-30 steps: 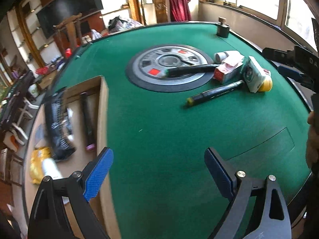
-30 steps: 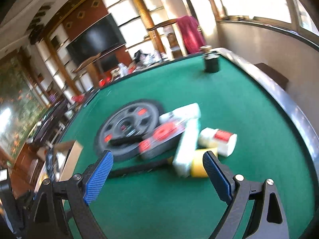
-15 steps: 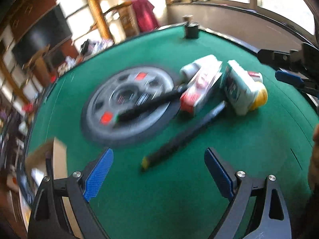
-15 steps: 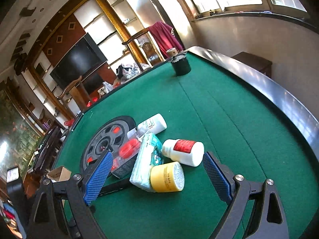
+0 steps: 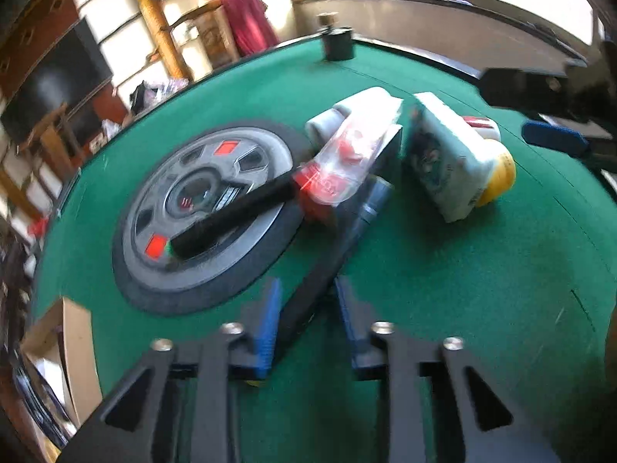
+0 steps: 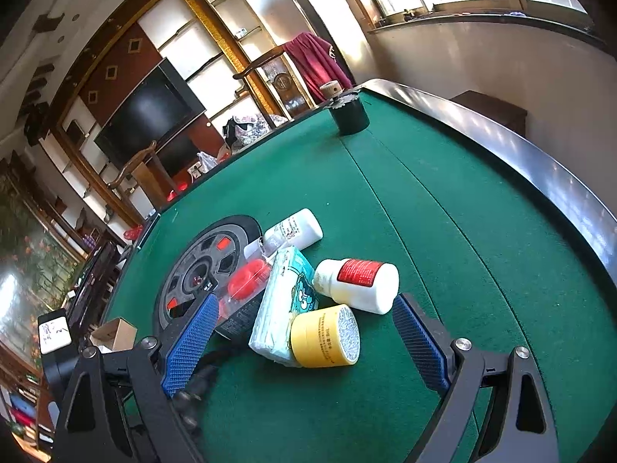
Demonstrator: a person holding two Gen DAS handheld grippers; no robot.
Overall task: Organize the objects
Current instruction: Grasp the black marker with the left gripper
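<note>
My left gripper has its jaws close around a long black marker lying on the green table; blur hides whether the pads touch it. Beyond it lie a second black marker across a grey disc, a red-and-clear package, a tissue pack and a yellow jar. My right gripper is open and empty, just before the yellow jar, the tissue pack and a white bottle with a red label.
A cardboard box stands at the table's left edge. A black cup sits at the far rim. Another white bottle lies by the disc. The raised table rim runs along the right.
My left gripper moved forward over the marker and its jaws narrowed around it. My right gripper came closer to the jar and bottle pile.
</note>
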